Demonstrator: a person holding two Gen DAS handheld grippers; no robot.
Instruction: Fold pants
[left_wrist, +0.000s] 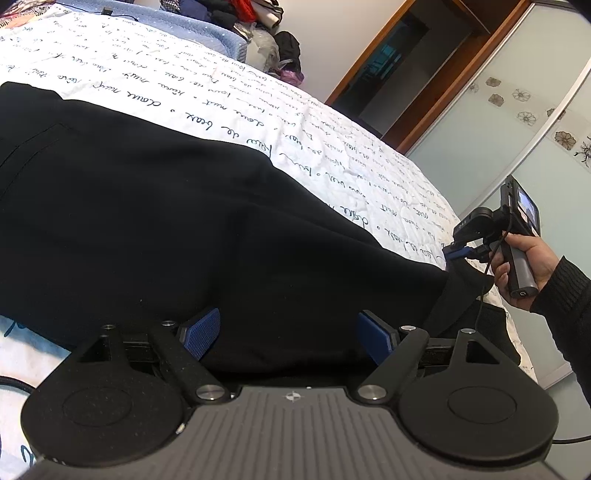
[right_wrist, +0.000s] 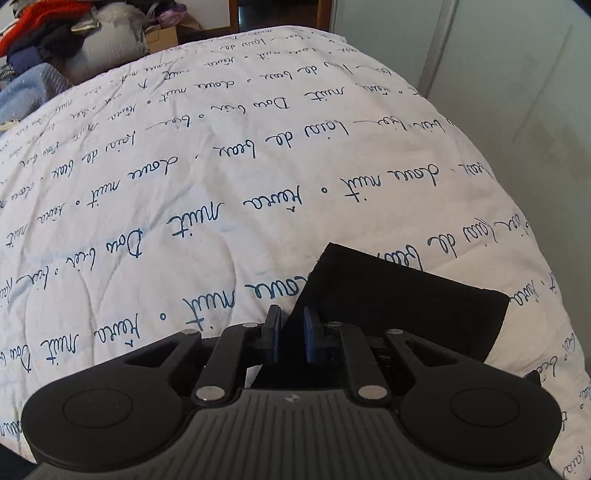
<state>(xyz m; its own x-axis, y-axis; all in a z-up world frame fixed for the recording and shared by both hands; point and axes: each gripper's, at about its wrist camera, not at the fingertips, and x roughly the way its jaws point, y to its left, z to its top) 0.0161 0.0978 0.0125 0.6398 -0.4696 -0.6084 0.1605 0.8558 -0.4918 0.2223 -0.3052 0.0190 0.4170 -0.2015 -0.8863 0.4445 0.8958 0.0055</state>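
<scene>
Black pants (left_wrist: 155, 206) lie spread flat across the white quilt, filling the left and middle of the left wrist view. My left gripper (left_wrist: 290, 334) hovers low over their near edge, its blue pads (left_wrist: 201, 330) wide apart; dark cloth lies under and between them without being pinched. At the right, a hand (left_wrist: 524, 266) holds my right gripper (left_wrist: 456, 253) at the end of a pant leg. In the right wrist view, the right gripper (right_wrist: 293, 332) has its blue pads nearly together with the corner of the leg hem (right_wrist: 406, 306) clamped between them.
The bed's quilt (right_wrist: 221, 166) is white with blue handwriting print. A heap of clothes and bags (left_wrist: 255, 26) sits beyond the far side, beside a light blue blanket (right_wrist: 22, 92). Sliding wardrobe doors (left_wrist: 517, 122) with flower motifs stand close to the bed's right edge.
</scene>
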